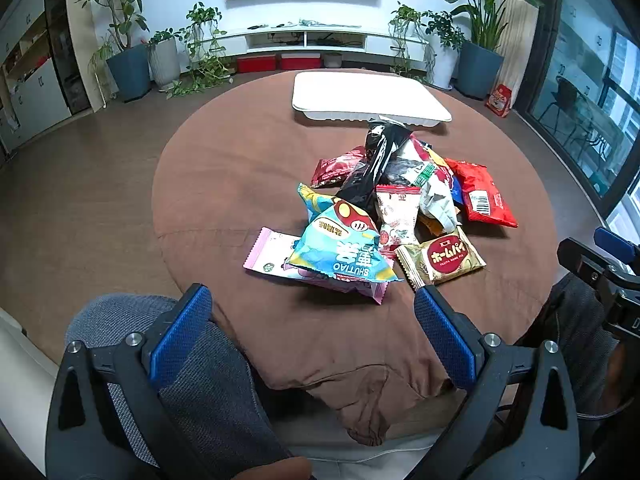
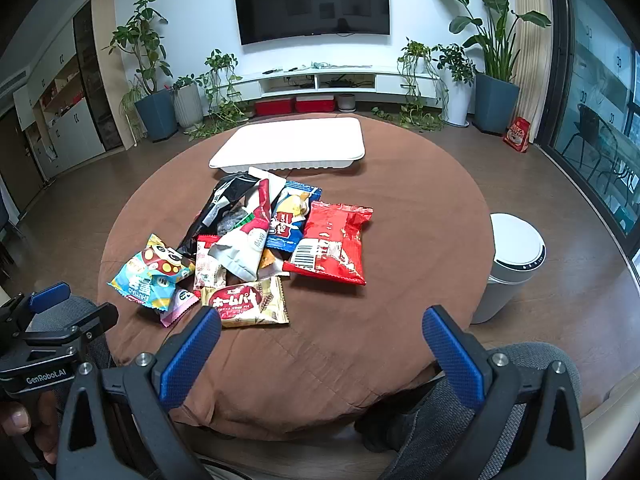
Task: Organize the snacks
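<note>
A heap of several snack packets (image 1: 400, 200) (image 2: 260, 248) lies on a round table under a brown cloth (image 1: 248, 184) (image 2: 400, 216). Among them are a light blue packet (image 1: 340, 248) (image 2: 154, 272), a gold packet (image 1: 444, 258) (image 2: 246, 306), a red packet (image 1: 482, 194) (image 2: 334, 240) and a black one (image 1: 376, 160). Beyond the heap sits a white tray (image 1: 360, 96) (image 2: 292, 144) with nothing showing in it. My left gripper (image 1: 312, 300) hangs open over the table's near edge, short of the heap. My right gripper (image 2: 322, 320) is open too, nearer the gold packet, holding nothing.
A white round bin (image 2: 512, 264) stands on the floor right of the table. My knees in grey trousers (image 1: 192, 380) (image 2: 480, 420) press against the near edge. Potted plants (image 2: 156, 96), a low TV shelf (image 2: 328, 80) and a glass wall (image 2: 600, 120) ring the room.
</note>
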